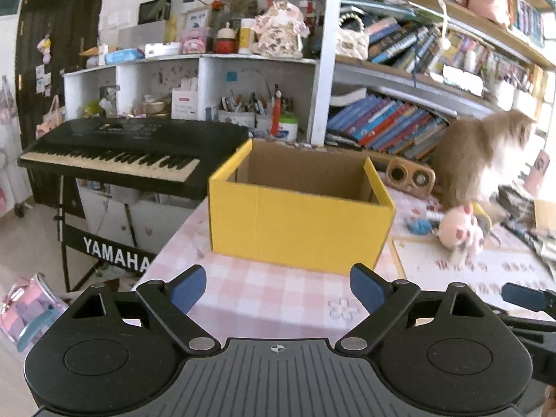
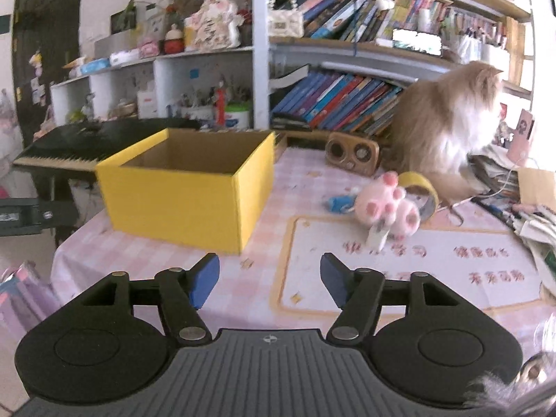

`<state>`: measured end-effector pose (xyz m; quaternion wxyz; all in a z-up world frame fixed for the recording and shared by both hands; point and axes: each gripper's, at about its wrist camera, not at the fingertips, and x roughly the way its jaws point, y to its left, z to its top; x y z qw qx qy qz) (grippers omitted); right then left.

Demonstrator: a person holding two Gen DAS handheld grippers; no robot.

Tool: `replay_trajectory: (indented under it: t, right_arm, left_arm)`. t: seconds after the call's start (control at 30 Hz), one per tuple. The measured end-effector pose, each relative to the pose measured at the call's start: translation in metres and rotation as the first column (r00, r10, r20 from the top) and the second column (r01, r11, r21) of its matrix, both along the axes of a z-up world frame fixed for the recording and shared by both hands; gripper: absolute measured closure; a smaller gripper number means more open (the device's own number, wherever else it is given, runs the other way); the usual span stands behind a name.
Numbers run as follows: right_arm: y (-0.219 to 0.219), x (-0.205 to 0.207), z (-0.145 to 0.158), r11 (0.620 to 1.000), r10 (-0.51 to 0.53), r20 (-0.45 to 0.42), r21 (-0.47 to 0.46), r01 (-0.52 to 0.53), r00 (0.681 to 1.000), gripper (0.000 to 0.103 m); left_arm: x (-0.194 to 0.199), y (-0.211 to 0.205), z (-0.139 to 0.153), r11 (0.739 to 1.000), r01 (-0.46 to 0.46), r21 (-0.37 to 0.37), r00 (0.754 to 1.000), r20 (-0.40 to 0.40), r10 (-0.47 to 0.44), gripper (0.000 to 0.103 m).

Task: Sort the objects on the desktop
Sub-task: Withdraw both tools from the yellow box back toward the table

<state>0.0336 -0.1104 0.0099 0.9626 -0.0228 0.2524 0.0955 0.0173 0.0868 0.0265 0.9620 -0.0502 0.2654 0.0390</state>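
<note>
Two sets of tongs stand apart and empty above the counter [image 2: 264, 278]: left tongs [image 1: 278, 286] face the yellow box [image 1: 299, 222]; right tongs [image 2: 269, 279] face the pink plush toy [image 2: 389, 205], which lies well right of the box, touching a tape roll [image 2: 422, 187] and just in front of a cat [image 2: 448, 121]. Judged by appearance, the toy is light, soft and compressible, not fragile; grip across its round body, since limbs would likely flex and slip; a small white item beneath it cannot be identified.
</note>
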Motion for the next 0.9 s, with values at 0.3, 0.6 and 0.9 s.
replay_trajectory:
  t: [0.3,0.6,0.9]
  right_arm:
    - [0.009,-0.021,-0.01,0.999,0.031,-0.052,-0.024,-0.032,0.998,0.037]
    - [0.004,-0.024,-0.019,0.999,0.008,-0.114,-0.049,-0.014,0.993,0.027]
    - [-0.015,-0.027,-0.027,0.996,-0.071,-0.148,-0.062,0.063,0.986,0.025]
  left_arm:
    - [-0.019,-0.011,-0.016,0.999,0.051,0.013,0.998,-0.049,-0.05,0.011]
    - [-0.018,-0.021,-0.023,0.996,0.089,0.005,0.993,-0.084,-0.088,0.011]
    - [-0.011,-0.041,-0.03,0.986,0.167,0.012,0.98,-0.116,-0.164,0.011]
